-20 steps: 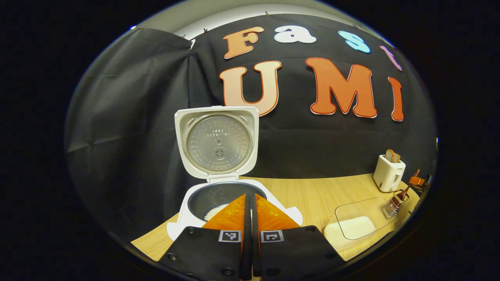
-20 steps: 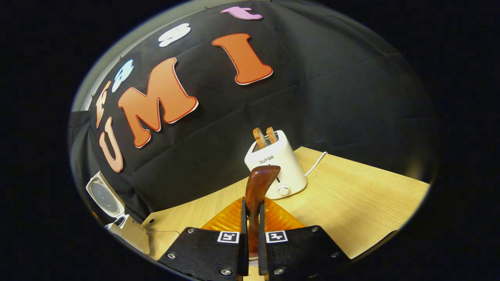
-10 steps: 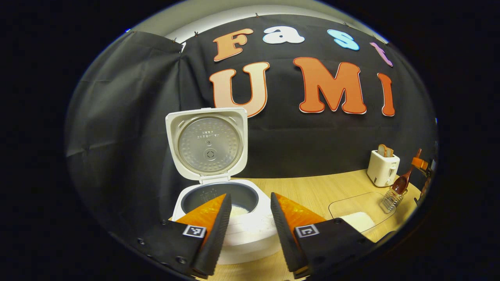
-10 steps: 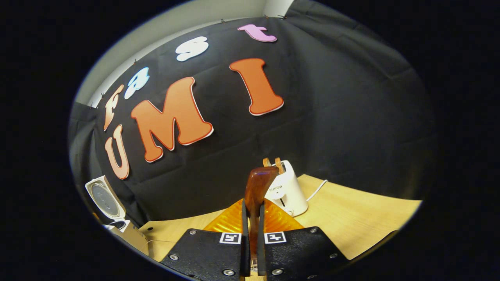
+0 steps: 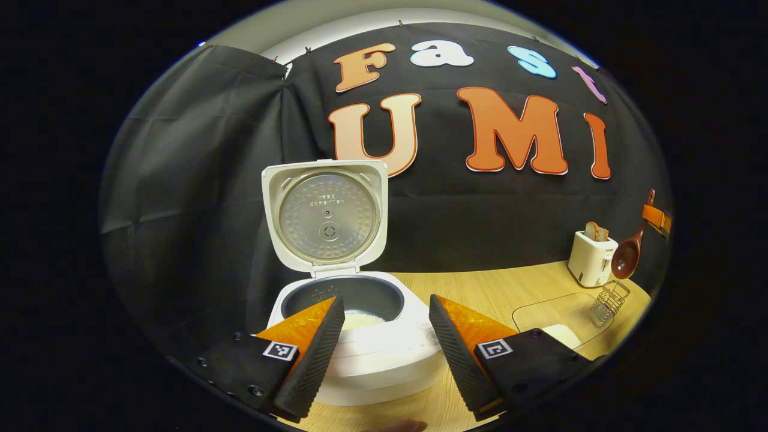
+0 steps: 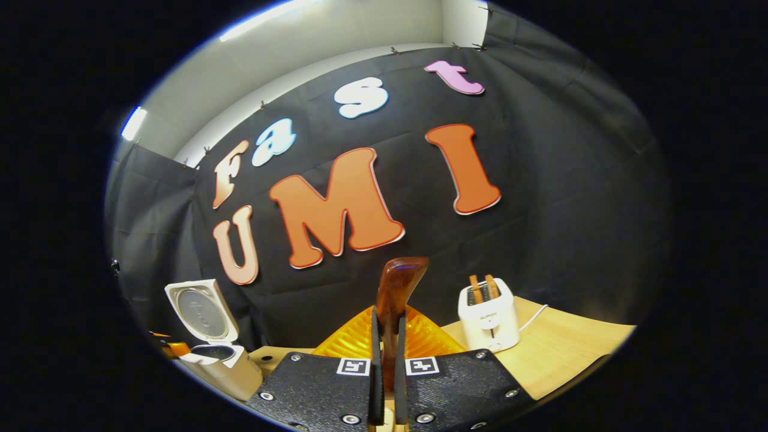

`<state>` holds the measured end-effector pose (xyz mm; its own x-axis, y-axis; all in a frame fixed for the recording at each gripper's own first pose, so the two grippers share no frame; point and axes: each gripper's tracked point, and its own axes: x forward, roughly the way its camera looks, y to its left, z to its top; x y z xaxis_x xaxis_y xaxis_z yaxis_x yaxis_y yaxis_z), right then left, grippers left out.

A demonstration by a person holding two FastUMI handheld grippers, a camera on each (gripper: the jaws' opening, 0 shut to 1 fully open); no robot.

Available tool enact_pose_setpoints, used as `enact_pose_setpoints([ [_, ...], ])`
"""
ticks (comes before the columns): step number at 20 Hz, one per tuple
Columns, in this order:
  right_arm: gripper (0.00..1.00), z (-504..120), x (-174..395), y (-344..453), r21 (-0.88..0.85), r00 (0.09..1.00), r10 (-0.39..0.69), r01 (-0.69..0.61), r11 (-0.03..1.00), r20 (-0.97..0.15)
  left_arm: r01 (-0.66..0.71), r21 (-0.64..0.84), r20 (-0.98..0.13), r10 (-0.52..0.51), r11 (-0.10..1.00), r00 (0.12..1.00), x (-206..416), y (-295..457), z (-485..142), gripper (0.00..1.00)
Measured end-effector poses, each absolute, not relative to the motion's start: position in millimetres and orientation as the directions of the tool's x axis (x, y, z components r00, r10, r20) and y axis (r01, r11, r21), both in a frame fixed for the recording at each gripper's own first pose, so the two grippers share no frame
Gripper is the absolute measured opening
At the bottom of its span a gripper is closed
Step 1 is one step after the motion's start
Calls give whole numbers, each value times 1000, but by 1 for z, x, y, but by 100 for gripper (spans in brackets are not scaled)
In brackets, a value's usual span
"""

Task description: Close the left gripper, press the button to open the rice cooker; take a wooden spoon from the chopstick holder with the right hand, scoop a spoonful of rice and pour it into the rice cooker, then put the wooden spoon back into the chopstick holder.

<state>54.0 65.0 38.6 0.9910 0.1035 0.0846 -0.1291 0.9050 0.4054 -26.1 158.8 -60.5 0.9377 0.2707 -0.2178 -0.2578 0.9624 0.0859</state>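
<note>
- Two changes stand out. The left hand-held gripper (image 5: 381, 336), whose fingers were together a second ago, now has them spread apart, with the open rice cooker (image 5: 360, 342) just ahead and between them.
- Its lid (image 5: 327, 216) stands upright and a little rice lies in the pot, so the button step looks done.
- The right hand-held gripper (image 6: 384, 360) stays clamped on the wooden spoon (image 6: 396, 294), whose handle end pokes up ahead of its fingers.
- It has risen: from the left hand-held gripper's side, the spoon bowl (image 5: 627, 261) now hangs above the wire chopstick holder (image 5: 607, 300) and clear of it, where half a second ago it was still at the rim.
- My reading is that the spoon is out, and scooping comes next, from the clear tray of rice (image 5: 558, 318) beside the holder.
- Hard to make out: the spoon bowl is hidden below the right hand-held gripper's own fingers in the right gripper view.
- Far right of the left gripper view is cut off at the edge, so the hand holding the spoon cannot be made out.
- A toaster (image 6: 489, 312) stands ahead and to the right of the right hand-held gripper on the bench (image 6: 570, 354).
</note>
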Motion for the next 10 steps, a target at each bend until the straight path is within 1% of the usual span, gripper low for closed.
enact_pose_setpoints([
  [2, 7, 44, 52, 89, 370, 983, 151, -180, 912, 108, -262, 90, -212, 276, 961, 938, -28, 163, -61, 93],
  [5, 7, 37, 48, 123, 298, 970, 216, -239, 924, 109, -274, 92, -201, 287, 957, 937, -32, 171, -59, 93],
  [6, 7, 33, 48, 133, 282, 965, 241, -261, 923, 106, -280, 93, -199, 293, 956, 935, -34, 172, -60, 89],
  [7, 7, 29, 49, 141, 273, 961, 259, -277, 921, 101, -280, 94, -194, 294, 955, 936, -35, 174, -61, 89],
  [8, 7, 23, 50, 147, 263, 958, 274, -287, 921, 86, -281, 90, -189, 294, 955, 937, -36, 175, -61, 93],
  [10, 7, 11, 49, 157, 233, 954, 295, -301, 925, 60, -278, 78, -189, 288, 957, 939, -38, 175, -62, 93],
])
